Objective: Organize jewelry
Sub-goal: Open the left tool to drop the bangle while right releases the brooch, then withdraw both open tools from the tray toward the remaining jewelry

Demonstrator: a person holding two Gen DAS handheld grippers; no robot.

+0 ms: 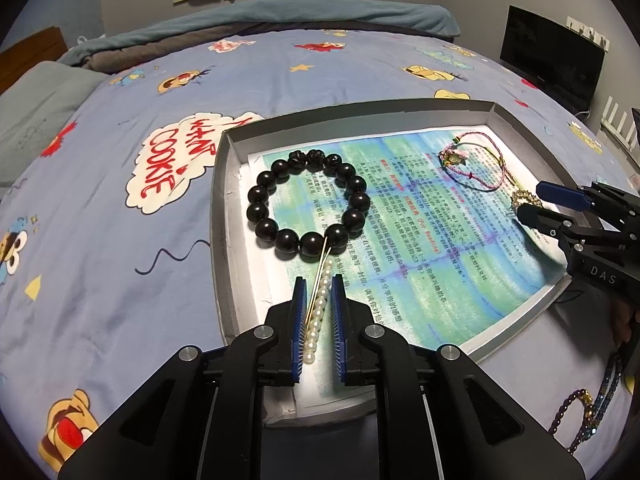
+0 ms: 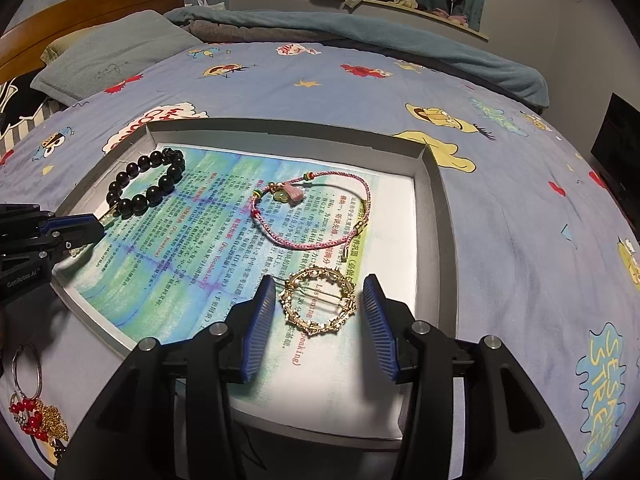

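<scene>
Scanning from the left, the shallow grey cardboard tray (image 1: 224, 216) sits on the blue cartoon-print bedsheet (image 1: 120, 184), lined with a green-and-blue printed paper sheet (image 1: 420, 240). A black round-bead bracelet (image 1: 306, 206) already lies at the tray's left end. Just beside it, touching its near beads, a white pearl strand with a thin gold wire (image 1: 318, 304) runs down between the fingers of the left claw (image 1: 319, 292); the jaws stand slightly apart and I cannot see the pads pressing on it, so it looks released onto the paper.

Further right, a pink braided cord bracelet with a green charm (image 2: 312, 212) rests in the tray's middle. Nearer the right end, a round gold wreath-shaped hair clip (image 2: 320, 300) lies flat on the paper between the fingers of the right claw (image 2: 320, 292), whose jaws are clearly apart with gaps on both sides.

By my judgement the sorting is well along: four pieces are in the tray. Left outside are a silver ring with red beads and gold chain (image 2: 34, 404) and dark beaded strands (image 1: 580, 412) on the sheet.
</scene>
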